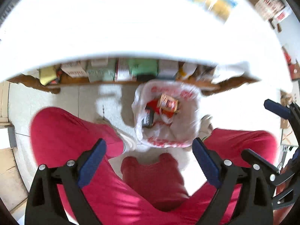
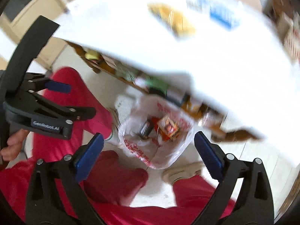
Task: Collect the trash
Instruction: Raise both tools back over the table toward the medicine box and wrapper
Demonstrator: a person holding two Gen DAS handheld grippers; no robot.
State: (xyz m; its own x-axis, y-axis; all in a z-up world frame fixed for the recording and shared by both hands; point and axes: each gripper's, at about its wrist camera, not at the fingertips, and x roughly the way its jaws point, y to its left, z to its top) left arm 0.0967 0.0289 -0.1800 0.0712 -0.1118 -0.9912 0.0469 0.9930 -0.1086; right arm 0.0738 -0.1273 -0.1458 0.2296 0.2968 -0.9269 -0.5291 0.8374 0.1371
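A white plastic bag [image 1: 187, 125] with red print stands open on the floor between a person's feet. Inside it lie an orange-red wrapper [image 1: 167, 104] and a dark packet [image 1: 148, 119]. My left gripper [image 1: 149, 143] hangs high above the bag, pointing down, open, with nothing between its blue pads. My right gripper [image 2: 149, 136] is also above the bag [image 2: 168, 153] and open and empty. The wrapper [image 2: 167, 126] shows in that view too. Blurred yellow [image 2: 174, 21] and blue [image 2: 223, 16] packets lie on the white table [image 2: 206, 65].
The table's edge [image 1: 131, 54] overhangs just beyond the bag. Under it a wooden shelf [image 1: 75, 80] carries several boxes. The person's legs in red trousers [image 1: 65, 131] flank the bag. The left gripper's finger [image 2: 58, 86] shows at the left of the right wrist view.
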